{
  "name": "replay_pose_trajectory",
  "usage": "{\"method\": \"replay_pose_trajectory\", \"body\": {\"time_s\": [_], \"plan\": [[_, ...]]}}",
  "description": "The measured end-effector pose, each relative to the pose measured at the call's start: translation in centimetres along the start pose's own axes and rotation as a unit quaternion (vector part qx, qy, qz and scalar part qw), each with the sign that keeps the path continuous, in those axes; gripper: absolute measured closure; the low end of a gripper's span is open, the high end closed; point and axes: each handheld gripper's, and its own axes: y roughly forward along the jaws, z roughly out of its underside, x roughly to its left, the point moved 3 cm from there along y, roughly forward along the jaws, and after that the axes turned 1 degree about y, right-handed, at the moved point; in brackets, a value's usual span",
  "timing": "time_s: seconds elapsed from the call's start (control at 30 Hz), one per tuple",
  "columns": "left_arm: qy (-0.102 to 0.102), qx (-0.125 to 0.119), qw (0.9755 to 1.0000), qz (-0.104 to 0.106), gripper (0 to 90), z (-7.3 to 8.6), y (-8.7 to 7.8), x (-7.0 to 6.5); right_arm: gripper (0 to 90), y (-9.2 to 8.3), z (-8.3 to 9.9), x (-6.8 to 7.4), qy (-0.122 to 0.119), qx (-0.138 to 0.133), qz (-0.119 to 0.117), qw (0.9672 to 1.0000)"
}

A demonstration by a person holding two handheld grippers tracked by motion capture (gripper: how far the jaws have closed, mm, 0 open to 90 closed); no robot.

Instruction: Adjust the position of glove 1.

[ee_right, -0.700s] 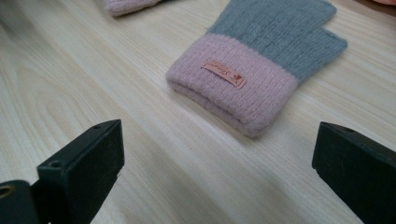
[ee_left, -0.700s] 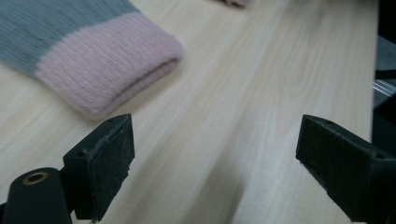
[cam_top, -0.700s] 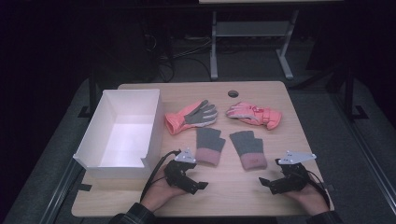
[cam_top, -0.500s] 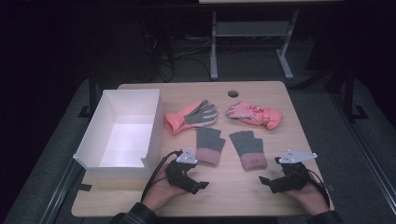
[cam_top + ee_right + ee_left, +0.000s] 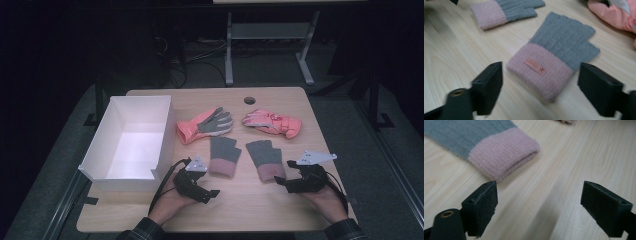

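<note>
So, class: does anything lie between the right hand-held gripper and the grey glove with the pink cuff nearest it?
Nothing visible does. The right hand-held gripper is open, with bare table between its jaws and the glove's cuff just ahead.

Both forearms come in from the near edge of the table, each hand wrapped around a gripper and resting low on the wood. The left hand point(image 5: 167, 202) holds the left gripper point(image 5: 212, 194) pointing toward the middle, jaws spread wide with bare space between them. The right hand point(image 5: 327, 200) holds the right gripper point(image 5: 280, 182) pointing toward the left one, its jaws also standing apart and closed on nothing. The two grippers are well apart.
</note>
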Motion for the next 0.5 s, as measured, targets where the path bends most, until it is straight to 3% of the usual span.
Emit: {"method": "replay_pose_trajectory", "body": {"time_s": [0.03, 0.13, 0.23, 0.27, 0.33, 0.4, 0.5], "plan": [[0.01, -0.001, 0.9999, -0.009, 13.5, 0.09, -0.17, -0.03, 32.6, 0.12, -0.1, -0.11, -0.002, 0.002, 0.0, 1.0], [0.016, -0.004, 0.9999, -0.005, 13.4, 0.17, -0.26, -0.01, 44.4, 0.32, -0.23, -0.11, -0.003, 0.002, -0.011, 0.9999], [0.008, -0.013, 0.9998, 0.012, 13.5, 0.23, -0.14, -0.08, 61.1, 0.49, -0.37, -0.11, -0.004, 0.005, -0.013, 0.9999], [0.012, -0.015, 0.9998, 0.007, 13.3, 0.31, -0.11, -0.09, 71.1, 0.6, -0.55, -0.28, -0.002, 0.004, -0.014, 0.9999], [0.01, -0.018, 0.9998, 0.009, 12.7, 0.31, -0.13, -0.2, 80.2, 0.74, -0.72, -0.47, -0.001, 0.005, -0.015, 0.9999], [0.004, -0.018, 0.9998, 0.009, 12.3, 0.23, -0.15, -0.29, 87.2, 0.8, -0.77, -0.78, 0.001, 0.003, -0.02, 0.9998], [0.002, -0.016, 0.9998, 0.012, 12.2, 0.08, -0.15, -0.41, 89.9, 0.8, -0.8, -0.95, 0.008, 0.001, -0.02, 0.9998]]}}
